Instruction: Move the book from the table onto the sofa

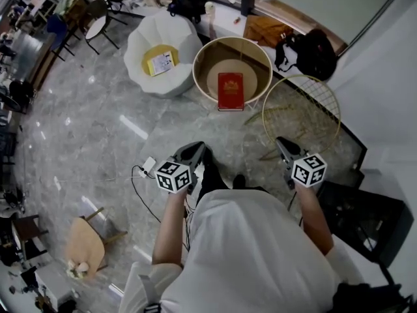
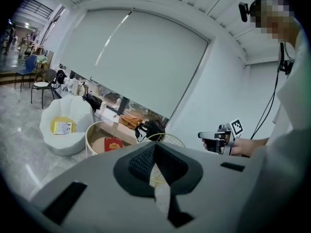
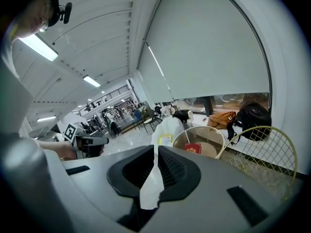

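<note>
Left tool (image 1: 194,149) & right tool (image 1: 285,147) are held clenched on nothing, well apart from the red book (image 1: 230,90) lying flat on the round tabletop (image 1: 195,69) beside the sofa (image 1: 139,47); if approached w/o being opened, book could be shoved, not gripped.

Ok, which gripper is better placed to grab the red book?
Left, probably. Both are shut and short of the round table, but the left gripper sits nearer in line with the red book; the yellow wire frame crowds the right gripper.
</note>
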`<state>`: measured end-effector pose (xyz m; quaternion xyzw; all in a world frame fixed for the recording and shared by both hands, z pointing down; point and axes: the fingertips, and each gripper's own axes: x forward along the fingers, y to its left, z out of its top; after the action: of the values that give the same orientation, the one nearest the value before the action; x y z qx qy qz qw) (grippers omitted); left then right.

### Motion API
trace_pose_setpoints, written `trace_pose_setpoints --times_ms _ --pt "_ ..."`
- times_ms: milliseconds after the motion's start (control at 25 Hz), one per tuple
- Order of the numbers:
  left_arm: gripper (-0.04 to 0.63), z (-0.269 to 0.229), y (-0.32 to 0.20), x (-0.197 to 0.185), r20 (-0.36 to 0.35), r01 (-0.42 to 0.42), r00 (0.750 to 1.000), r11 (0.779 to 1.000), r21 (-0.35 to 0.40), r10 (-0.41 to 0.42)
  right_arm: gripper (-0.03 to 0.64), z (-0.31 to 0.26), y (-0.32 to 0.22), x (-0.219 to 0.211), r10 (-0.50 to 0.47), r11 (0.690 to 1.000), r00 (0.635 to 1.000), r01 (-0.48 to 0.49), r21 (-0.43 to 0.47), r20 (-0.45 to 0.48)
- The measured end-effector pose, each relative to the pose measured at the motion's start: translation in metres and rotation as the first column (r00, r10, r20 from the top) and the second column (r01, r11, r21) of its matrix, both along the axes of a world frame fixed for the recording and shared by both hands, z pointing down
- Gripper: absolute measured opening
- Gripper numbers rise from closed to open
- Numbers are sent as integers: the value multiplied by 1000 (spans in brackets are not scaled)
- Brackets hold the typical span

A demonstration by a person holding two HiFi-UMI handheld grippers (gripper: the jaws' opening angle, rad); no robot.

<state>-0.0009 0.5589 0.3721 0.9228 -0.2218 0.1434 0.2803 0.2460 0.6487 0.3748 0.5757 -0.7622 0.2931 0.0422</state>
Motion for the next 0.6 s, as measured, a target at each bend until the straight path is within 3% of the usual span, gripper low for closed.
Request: trace_pose_setpoints --times_ms 600 --pt "2 14 -125 -5 17 -134 991 991 -22 134 46 13 -80 -4 167 984 985 -164 -63 36"
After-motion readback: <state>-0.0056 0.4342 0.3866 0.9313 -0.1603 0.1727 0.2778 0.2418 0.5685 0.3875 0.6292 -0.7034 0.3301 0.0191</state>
